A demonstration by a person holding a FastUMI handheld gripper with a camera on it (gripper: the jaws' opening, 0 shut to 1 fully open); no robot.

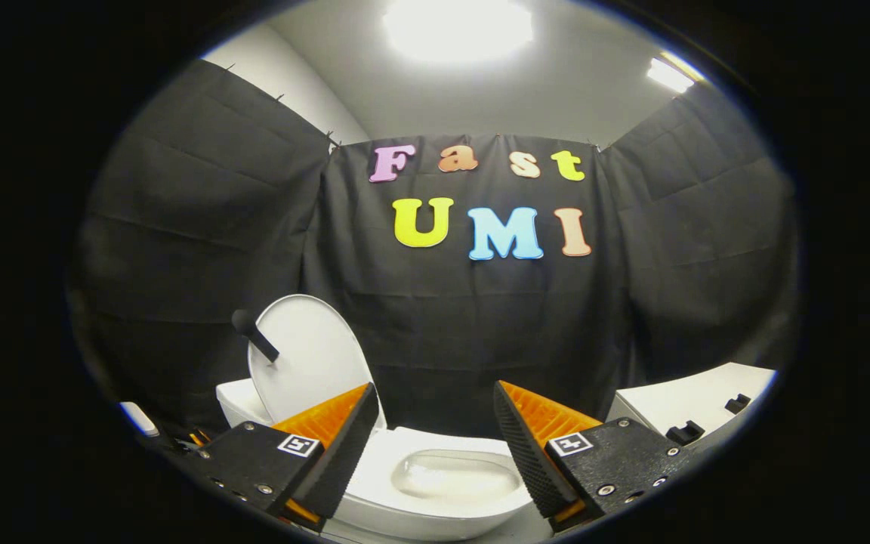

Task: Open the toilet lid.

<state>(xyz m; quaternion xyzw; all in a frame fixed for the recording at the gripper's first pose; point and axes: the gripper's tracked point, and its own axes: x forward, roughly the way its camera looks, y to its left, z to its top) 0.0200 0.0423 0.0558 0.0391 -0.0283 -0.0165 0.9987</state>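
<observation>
A white toilet (374, 499) stands just below and ahead of my fingers, its bowl (456, 474) showing water between them. Its white lid (314, 355) stands raised, near upright, leaning back over the tank (237, 400) beyond my left finger. My gripper (433, 402) is open, fingers wide apart, with nothing between them and touching nothing. The left finger (344, 446) covers part of the lid's lower edge.
A dark rod with a rounded head (252, 334) slants in front of the lid's left side. A white cabinet or counter (695, 400) with small black fittings (686, 432) stands beyond the right finger. Black cloth walls close the booth behind the toilet.
</observation>
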